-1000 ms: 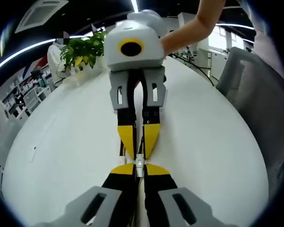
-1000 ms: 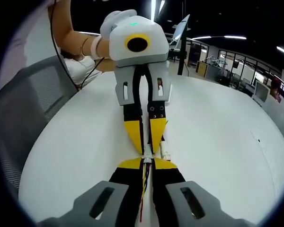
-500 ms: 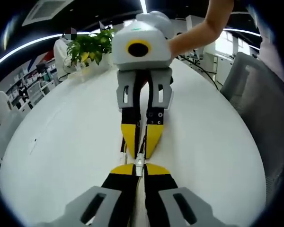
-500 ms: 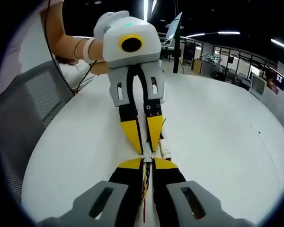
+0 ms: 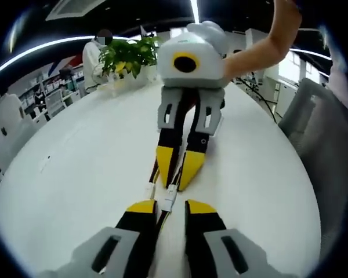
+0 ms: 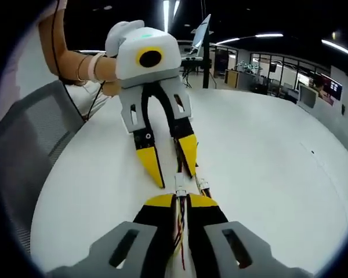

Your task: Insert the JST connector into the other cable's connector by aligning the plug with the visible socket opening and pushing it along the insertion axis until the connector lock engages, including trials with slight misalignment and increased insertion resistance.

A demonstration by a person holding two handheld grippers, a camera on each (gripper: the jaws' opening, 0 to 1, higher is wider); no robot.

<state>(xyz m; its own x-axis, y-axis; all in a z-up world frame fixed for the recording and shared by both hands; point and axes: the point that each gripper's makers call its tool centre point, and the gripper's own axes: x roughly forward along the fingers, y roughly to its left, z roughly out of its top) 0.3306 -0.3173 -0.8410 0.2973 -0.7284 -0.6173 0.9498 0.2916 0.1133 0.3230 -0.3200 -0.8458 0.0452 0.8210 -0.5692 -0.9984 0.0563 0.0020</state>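
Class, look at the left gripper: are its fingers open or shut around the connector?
Open. The left gripper has its yellow fingers spread apart, and the white connector sits free between them, held by the right gripper.

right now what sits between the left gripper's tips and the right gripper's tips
The white JST connector, which shows in both the left gripper view and the right gripper view.

White-bodied left gripper [image 6: 165, 174] and right gripper [image 5: 175, 180]: grey slotted brackets, black jaws, yellow tips, round screws; white wristband [image 6: 93, 65].
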